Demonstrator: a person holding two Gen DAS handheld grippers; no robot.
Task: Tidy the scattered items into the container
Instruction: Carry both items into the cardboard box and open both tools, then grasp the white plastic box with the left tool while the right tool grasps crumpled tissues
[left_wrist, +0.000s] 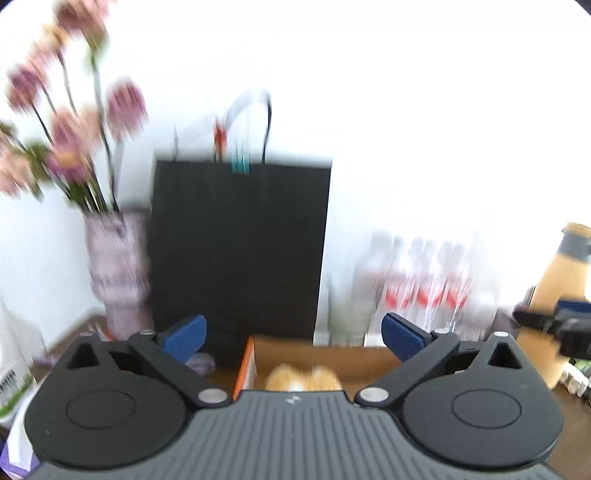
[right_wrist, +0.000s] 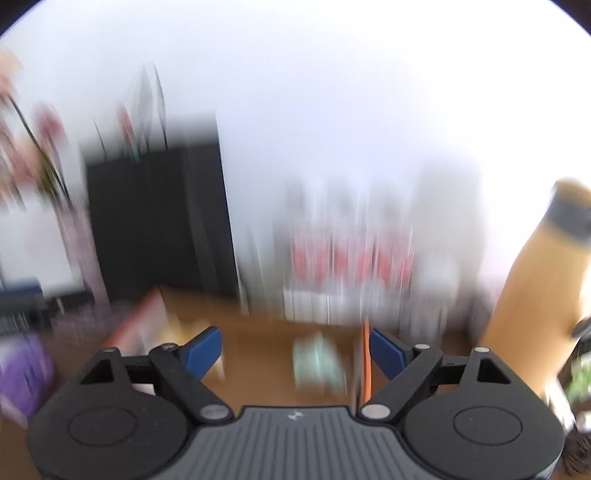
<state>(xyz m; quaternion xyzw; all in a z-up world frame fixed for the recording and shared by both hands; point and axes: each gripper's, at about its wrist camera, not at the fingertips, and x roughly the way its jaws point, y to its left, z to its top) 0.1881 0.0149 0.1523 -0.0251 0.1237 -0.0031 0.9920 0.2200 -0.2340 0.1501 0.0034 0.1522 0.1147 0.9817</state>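
Brown cardboard forms the box (left_wrist: 325, 356), which sits open-topped on the tabletop (left_wrist: 576, 417) just ahead of both grippers. In the left wrist view the left gripper (left_wrist: 293, 338) has its blue fingers (left_wrist: 186, 338) spread wide with nothing between them; past them an orange plush toy (left_wrist: 303, 376) lies inside the box near its orange-edged left wall. In the right wrist view the right gripper (right_wrist: 295, 349) likewise has its fingers (right_wrist: 205, 350) set wide and empty, above the box floor, where a pale green item (right_wrist: 319, 363) lies; heavy blur hides its shape and long axis, and the toy's heading cannot be told either. The box's orange right edge (right_wrist: 365, 365) stands just inside the right finger. Room ahead is bounded: a black bag (left_wrist: 240, 251) stands directly behind the box, a vase (left_wrist: 118, 273) of pink flowers to its left, a pack of clear bottles (left_wrist: 421, 288) to its right, and a yellow bottle (left_wrist: 561, 280) at the far right. A purple item (right_wrist: 22, 373) lies left of the box. The other gripper shows at the right border of the left view.
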